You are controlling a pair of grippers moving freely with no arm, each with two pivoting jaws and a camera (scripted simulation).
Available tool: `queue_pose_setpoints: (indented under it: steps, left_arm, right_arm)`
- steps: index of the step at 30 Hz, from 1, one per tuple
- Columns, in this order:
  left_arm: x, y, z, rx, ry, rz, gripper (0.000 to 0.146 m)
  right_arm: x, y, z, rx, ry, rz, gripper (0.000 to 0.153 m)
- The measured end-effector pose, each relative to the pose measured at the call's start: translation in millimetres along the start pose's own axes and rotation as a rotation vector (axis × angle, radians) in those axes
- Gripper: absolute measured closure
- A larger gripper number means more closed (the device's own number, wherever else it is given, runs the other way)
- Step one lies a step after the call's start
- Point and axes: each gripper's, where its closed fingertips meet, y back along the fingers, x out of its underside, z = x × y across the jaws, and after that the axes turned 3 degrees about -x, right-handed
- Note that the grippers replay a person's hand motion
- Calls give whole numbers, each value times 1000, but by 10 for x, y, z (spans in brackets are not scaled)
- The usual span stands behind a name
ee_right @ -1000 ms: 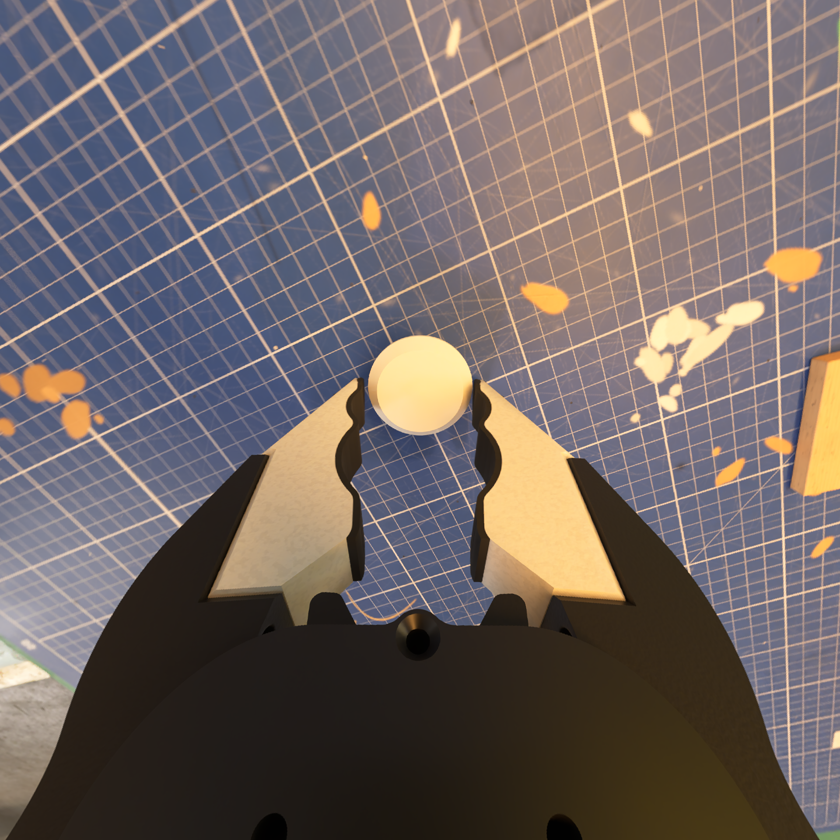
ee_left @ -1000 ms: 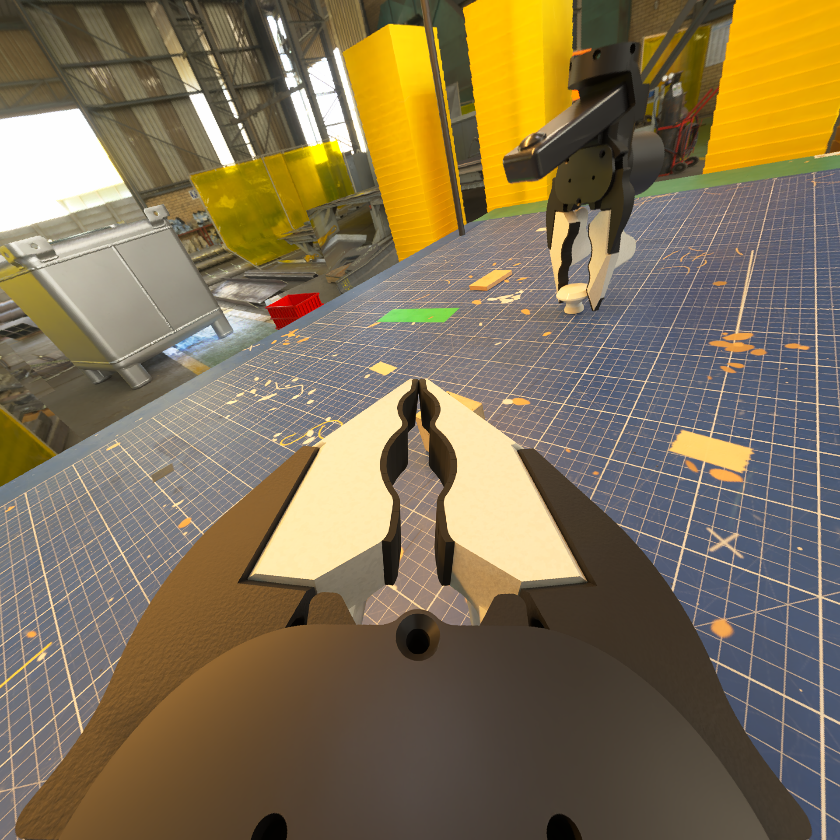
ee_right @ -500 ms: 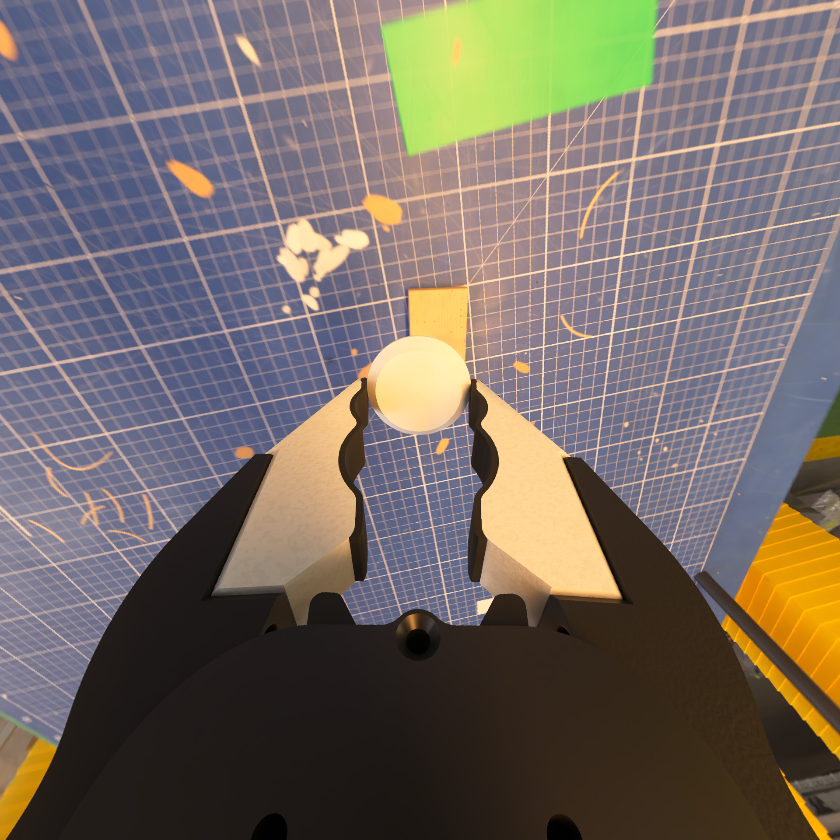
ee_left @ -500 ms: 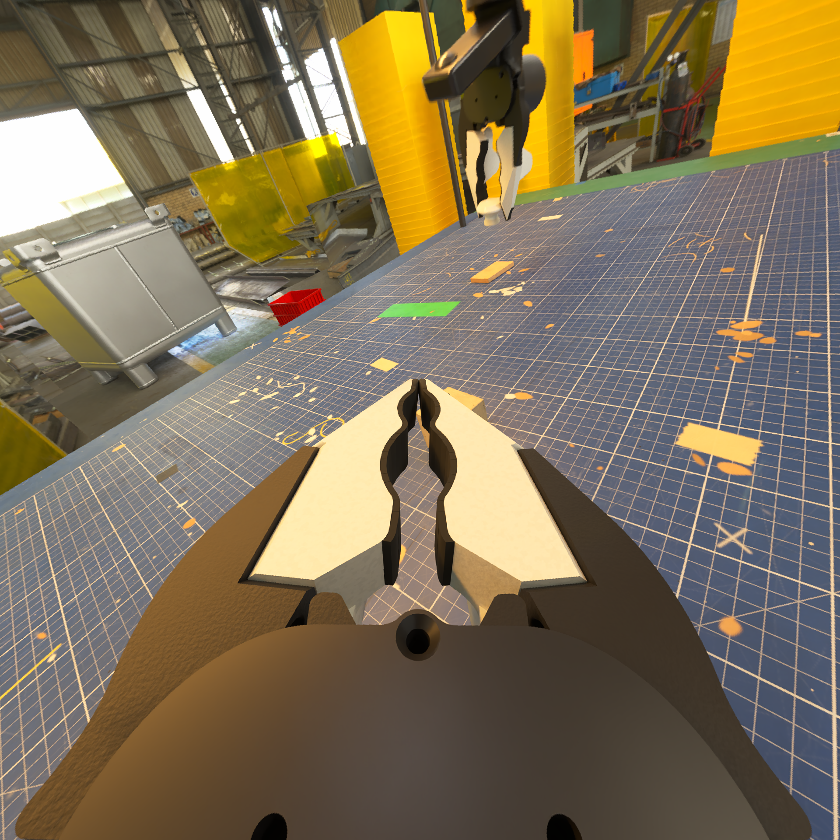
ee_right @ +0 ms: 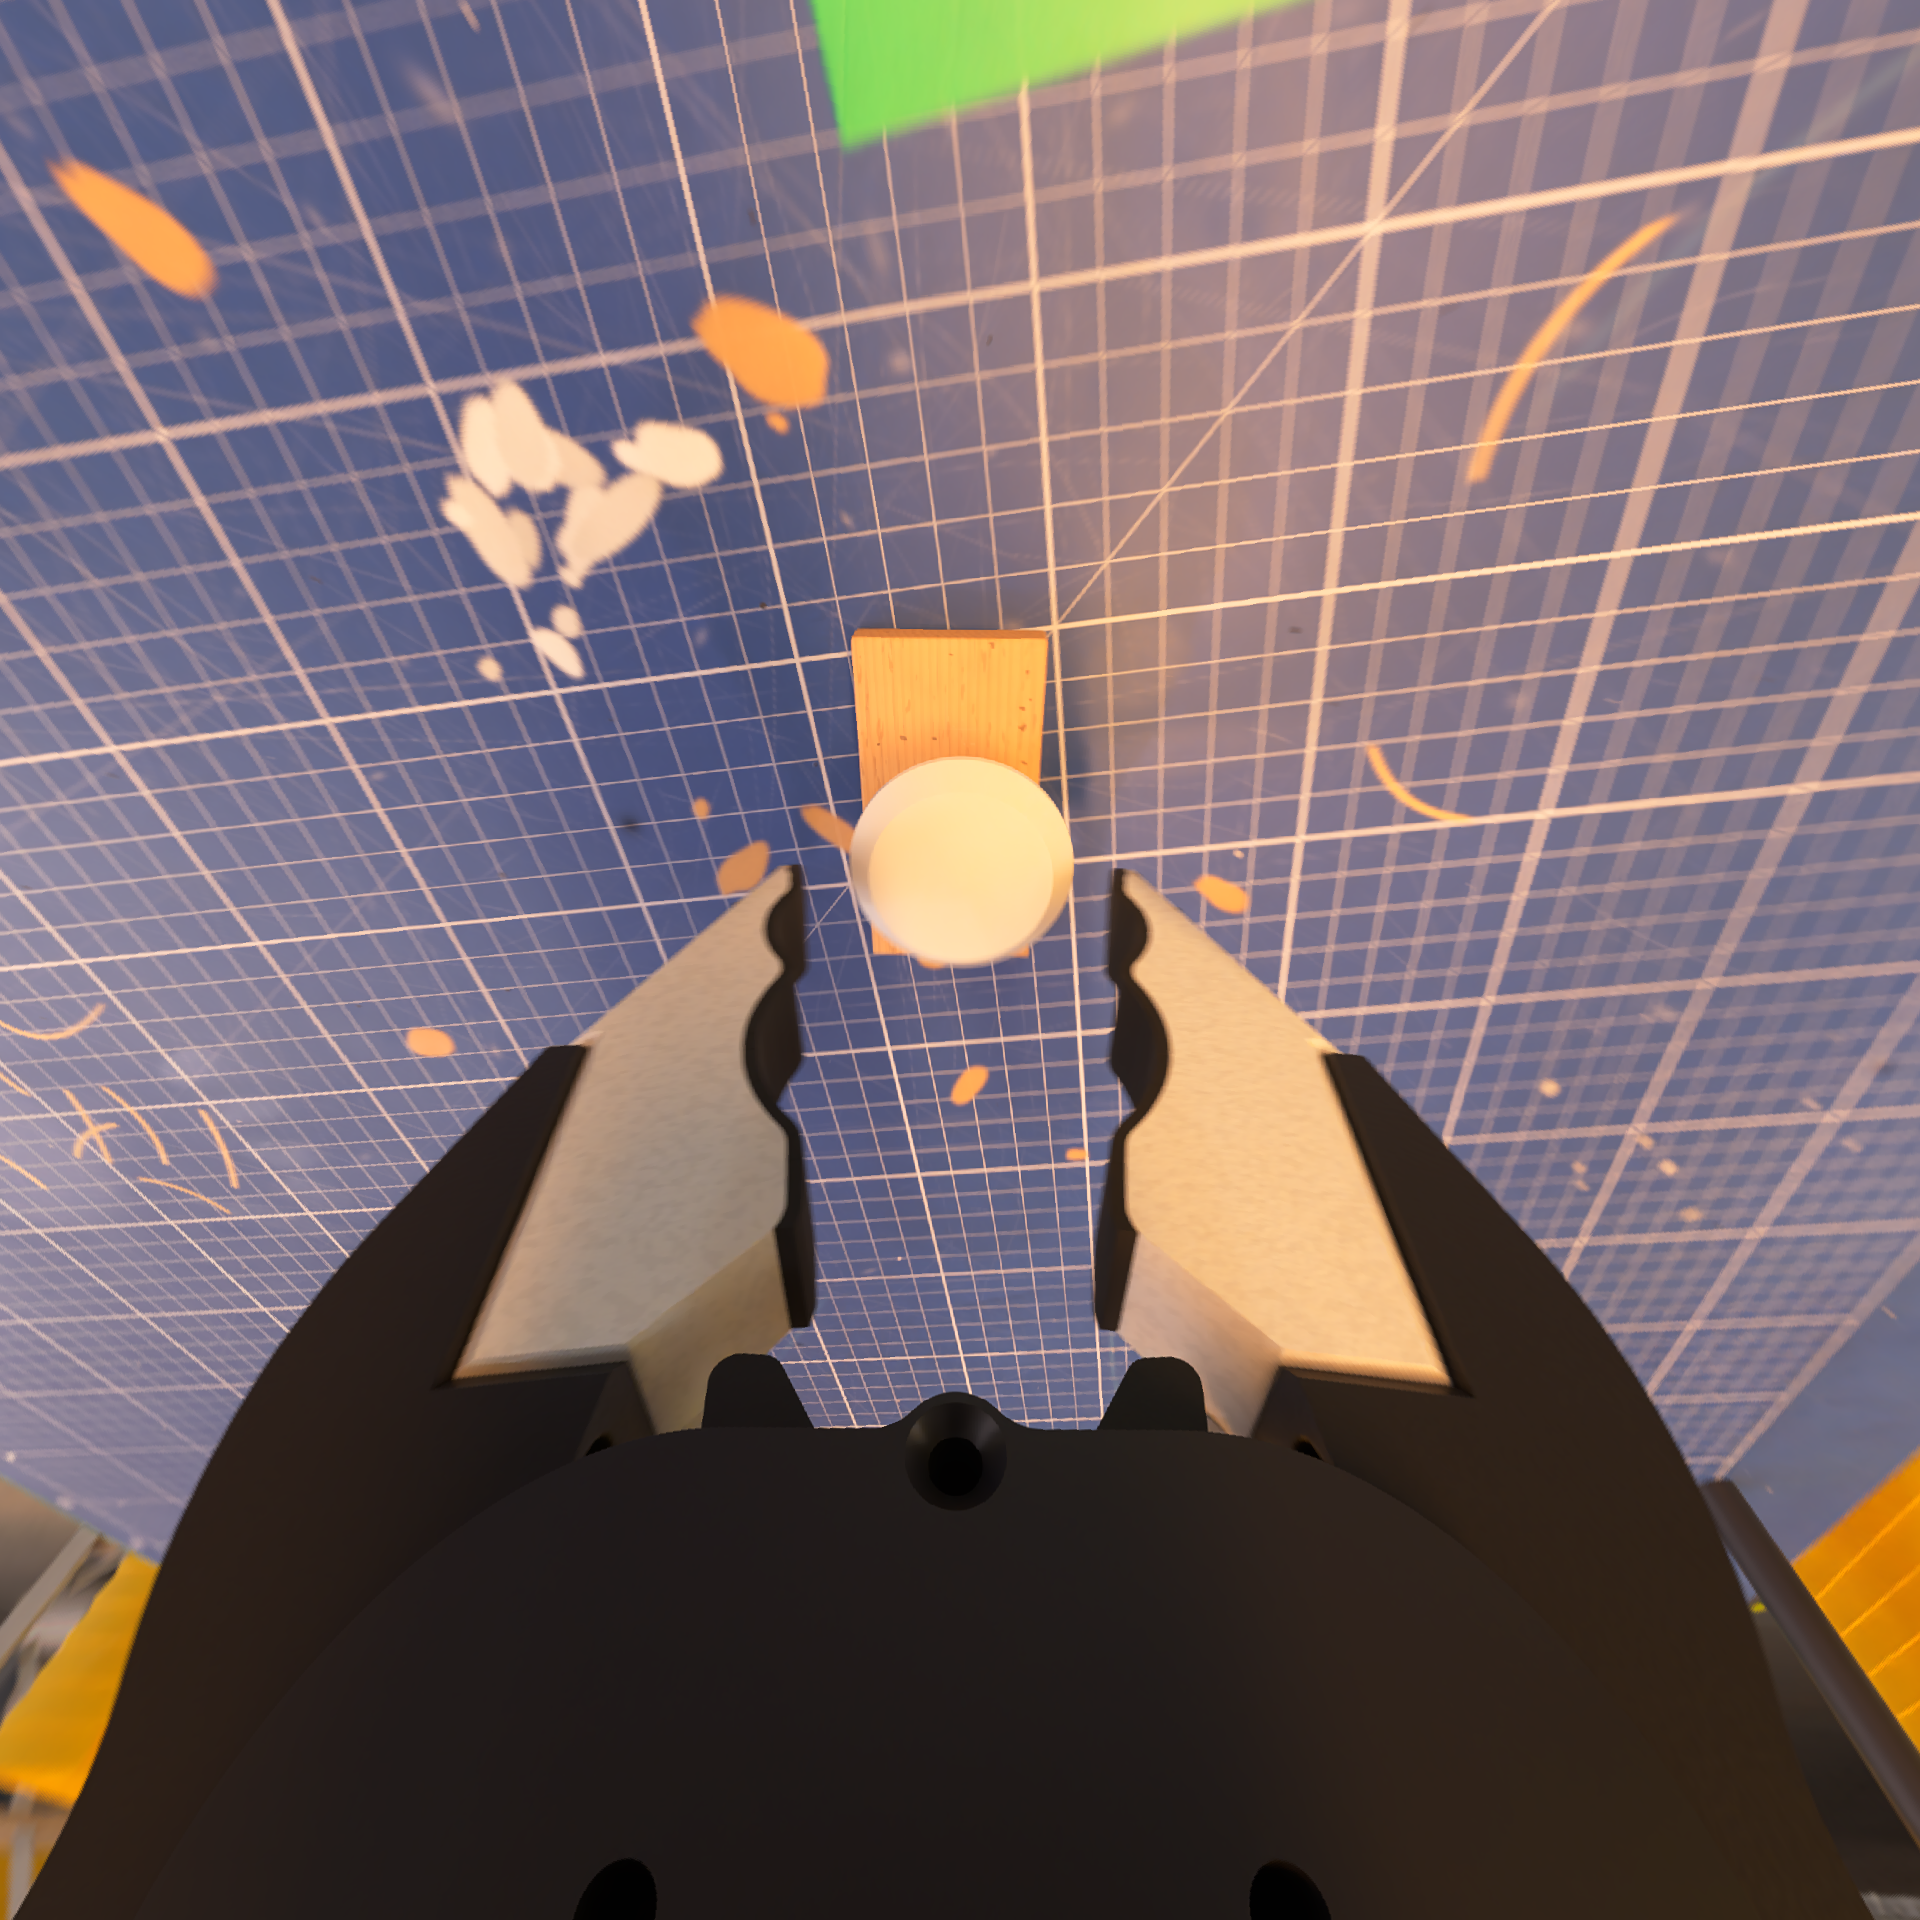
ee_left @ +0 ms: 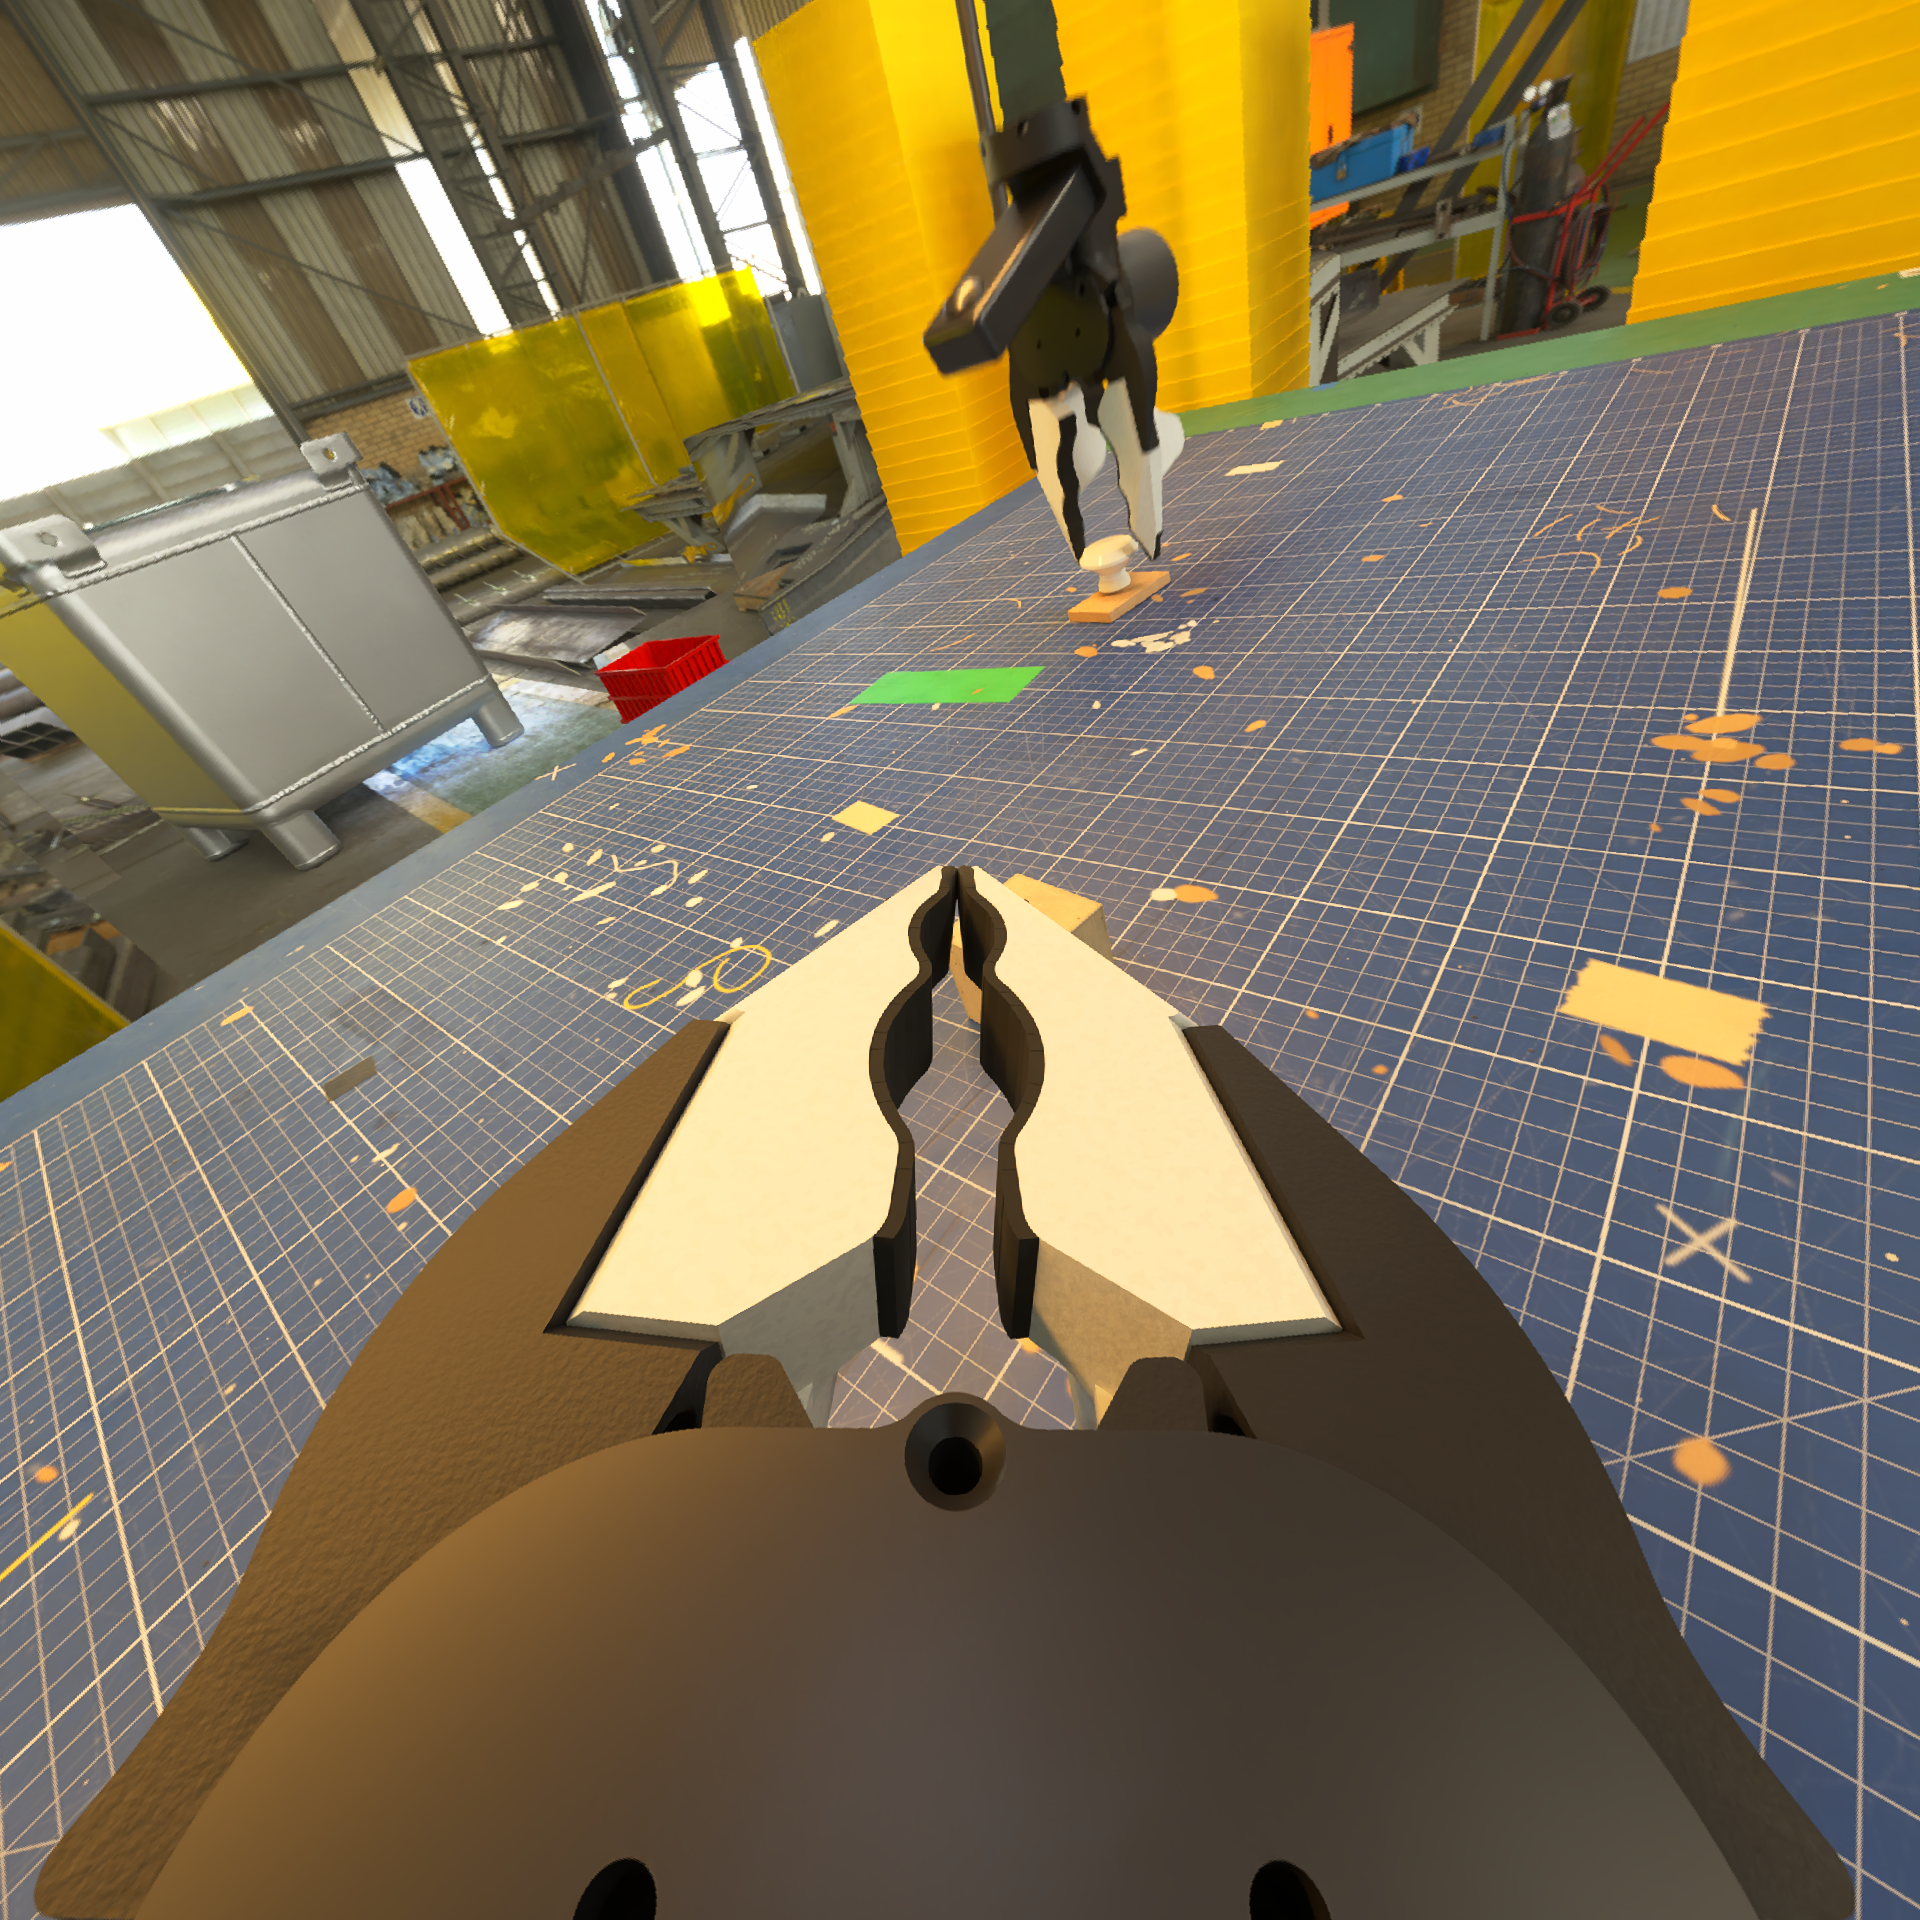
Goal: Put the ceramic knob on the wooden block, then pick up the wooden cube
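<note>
The white ceramic knob [ee_right: 961, 860] stands on the near end of the flat wooden block [ee_right: 948, 702] on the blue cutting mat. My right gripper [ee_right: 956, 883] is open just above it, its fingers apart from the knob on both sides. In the left wrist view the knob [ee_left: 1108, 556] sits on the block [ee_left: 1120, 600] far ahead, under the right gripper [ee_left: 1110, 540]. My left gripper [ee_left: 957, 878] is shut and empty, low over the mat. The pale wooden cube [ee_left: 1055, 916] lies just beyond its tips, partly hidden by the fingers.
A green rectangle [ee_left: 948, 686] marks the mat between cube and block. The mat's left edge [ee_left: 436, 862] drops to a workshop floor with a grey metal bin [ee_left: 239, 644] and a red crate [ee_left: 662, 670]. Yellow panels [ee_left: 1143, 187] stand behind the far edge.
The right gripper came down over the wooden block, set the knob on it and opened its fingers. The left gripper has not moved.
</note>
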Motion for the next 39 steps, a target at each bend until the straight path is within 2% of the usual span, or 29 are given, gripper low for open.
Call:
queue_pose_setpoints:
  steps: [1, 2, 5, 7, 9, 12, 17, 22, 26, 29, 32, 34, 36, 39]
  left_arm:
    - [-4, 1, 1, -1, -1, -1, 146]
    - [-7, 3, 3, -3, -1, -1, 146]
    - [-13, 11, 7, -4, 2, -5, 146]
    - [-20, 14, 5, -1, 6, -10, 146]
    - [-22, 20, -1, 2, 6, -11, 146]
    - [-31, 35, -14, 7, 7, -16, 146]
    - [-48, 87, -15, 5, 3, -22, 146]
    - [-63, 114, 6, 0, 9, -29, 146]
    - [-64, 121, 9, -3, 4, -27, 146]
    - [-62, 121, 13, -4, 5, -27, 146]
    - [-61, 116, 6, -2, 4, -27, 146]
    - [-56, 106, -5, 1, 2, -25, 146]
    - [-54, 90, -15, 4, 4, -24, 146]
    - [-49, 58, -37, 9, 4, -20, 146]
  right_arm:
    - [-25, 125, 4, 26, -6, -35, 82]
    - [-47, 267, 23, 60, -7, -63, 76]
    - [-190, 732, 211, 190, 9, -140, 77]
    - [-407, 966, 500, 243, 39, -204, 78]
    - [-710, 1056, 878, 259, 90, -269, 80]
    - [-1198, 902, 1442, 190, 134, -356, 80]
    - [-1683, 304, 1938, 124, 140, -320, 80]
    - [-1969, -80, 2073, 90, 132, -289, 87]
    - [-2015, -266, 2105, 63, 165, -244, 98]
    - [-1937, -111, 2066, 49, 174, -288, 106]
    - [-1604, 392, 1813, 100, 168, -359, 108]
    - [-1232, 777, 1492, 185, 132, -369, 108]
    - [-785, 1073, 1117, 294, 93, -316, 108]
    - [-149, 1216, 637, 350, 37, -188, 108]
